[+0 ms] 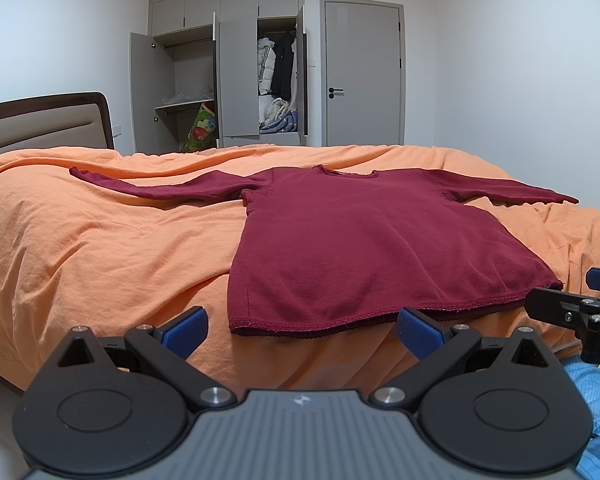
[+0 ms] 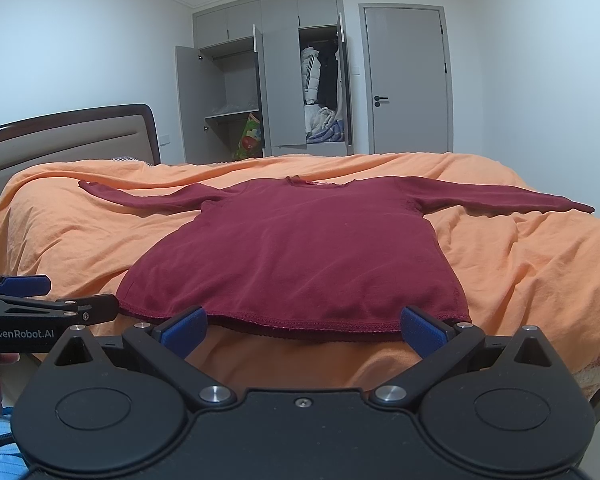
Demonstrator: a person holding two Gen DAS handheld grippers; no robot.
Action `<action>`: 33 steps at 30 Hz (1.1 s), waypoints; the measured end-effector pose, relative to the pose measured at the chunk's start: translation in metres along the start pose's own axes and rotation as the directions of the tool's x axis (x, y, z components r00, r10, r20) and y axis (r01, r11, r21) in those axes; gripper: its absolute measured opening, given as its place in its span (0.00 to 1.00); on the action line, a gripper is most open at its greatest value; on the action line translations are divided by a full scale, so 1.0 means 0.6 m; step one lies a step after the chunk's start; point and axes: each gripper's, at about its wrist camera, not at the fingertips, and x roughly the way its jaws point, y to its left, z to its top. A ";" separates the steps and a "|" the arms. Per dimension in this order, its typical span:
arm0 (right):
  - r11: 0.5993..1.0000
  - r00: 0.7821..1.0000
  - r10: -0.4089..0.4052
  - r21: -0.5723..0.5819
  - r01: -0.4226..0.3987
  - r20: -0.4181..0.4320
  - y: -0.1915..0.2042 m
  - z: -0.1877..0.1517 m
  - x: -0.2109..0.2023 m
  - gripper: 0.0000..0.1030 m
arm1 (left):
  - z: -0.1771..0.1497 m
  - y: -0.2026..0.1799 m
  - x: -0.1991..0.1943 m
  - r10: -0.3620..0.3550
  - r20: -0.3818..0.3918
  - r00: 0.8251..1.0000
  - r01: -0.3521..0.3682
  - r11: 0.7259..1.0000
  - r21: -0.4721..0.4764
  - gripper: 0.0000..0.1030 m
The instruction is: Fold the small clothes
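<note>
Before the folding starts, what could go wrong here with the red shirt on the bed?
1. The orange duvet is soft and wrinkled, so an open left gripper or right gripper may pinch bedding together with the hem of the dark red long-sleeved shirt.
2. The hem lies at the bed edge; a pull toward the person might drag the shirt off.
3. Both sleeves lie spread wide, so a fold may come out uneven.

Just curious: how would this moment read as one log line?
stage: start | shirt: flat on bed, sleeves spread, unfolded | left claw: open, empty | right claw: open, empty
</note>
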 end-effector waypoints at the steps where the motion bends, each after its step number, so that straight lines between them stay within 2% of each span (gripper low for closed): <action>1: 1.000 1.000 0.000 0.000 0.000 0.000 0.000 0.000 0.000 1.00 | 0.000 0.000 0.000 0.000 0.000 1.000 0.000 1.000 0.000 1.00; 25: 1.000 1.000 -0.001 -0.002 0.001 -0.002 0.000 0.000 -0.001 1.00 | 0.000 0.000 0.000 0.000 -0.001 1.000 0.000 1.000 0.000 1.00; 33: 1.000 1.000 0.001 0.010 -0.001 -0.021 -0.001 0.000 0.009 1.00 | 0.001 0.001 0.007 -0.006 -0.025 1.000 0.006 1.000 -0.014 1.00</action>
